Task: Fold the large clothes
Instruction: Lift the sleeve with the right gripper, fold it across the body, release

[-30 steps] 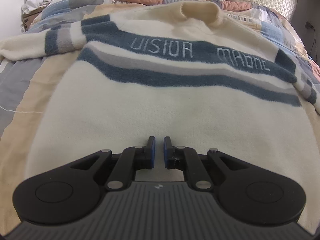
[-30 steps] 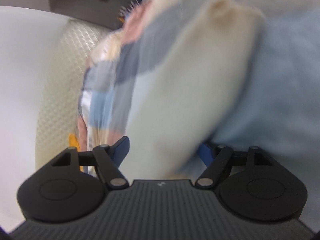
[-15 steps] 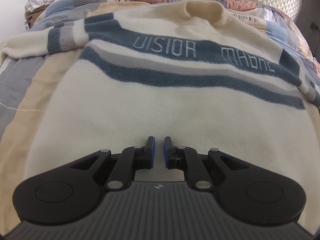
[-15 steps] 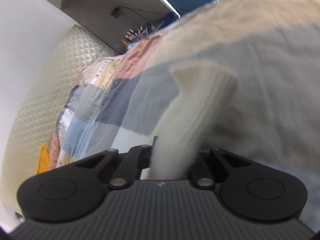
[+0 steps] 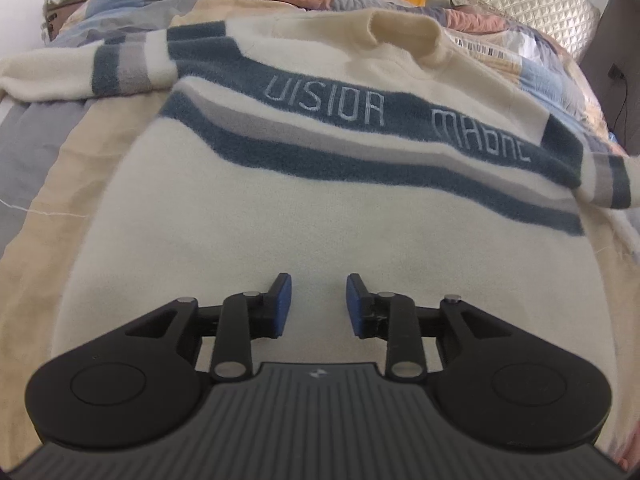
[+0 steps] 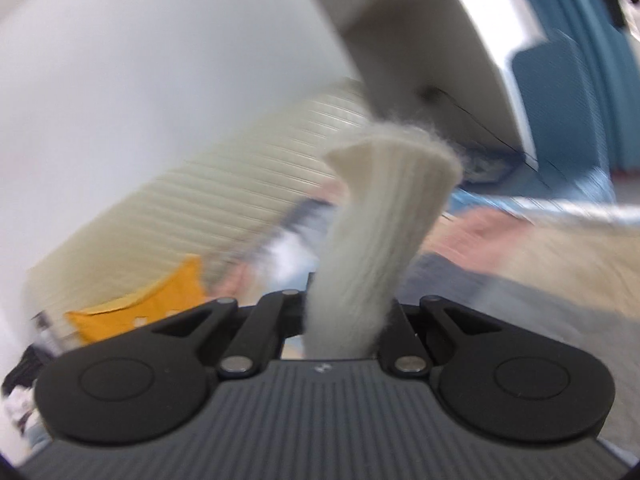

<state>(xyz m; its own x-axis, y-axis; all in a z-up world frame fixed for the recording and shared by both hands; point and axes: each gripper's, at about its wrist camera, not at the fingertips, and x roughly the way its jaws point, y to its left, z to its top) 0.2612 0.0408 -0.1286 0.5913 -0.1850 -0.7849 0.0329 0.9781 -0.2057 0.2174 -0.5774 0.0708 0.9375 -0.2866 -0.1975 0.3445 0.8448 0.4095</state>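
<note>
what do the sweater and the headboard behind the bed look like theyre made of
Sweater: soft fuzzy knit, probably wool or acrylic; the blue stripes have a brushed nap, and the cuff shows ribbing with stray fibres.
Headboard: quilted cream padding with a slight sheen, possibly faux leather.

The sweater (image 5: pixel 320 208) bears pale stitched lettering on its upper blue stripe, across the middle of the left wrist frame: "VISIOR" at centre, then a second word to the right, roughly "MADNE", its last letters unclear. Nothing legible shows in the right wrist frame.
</note>
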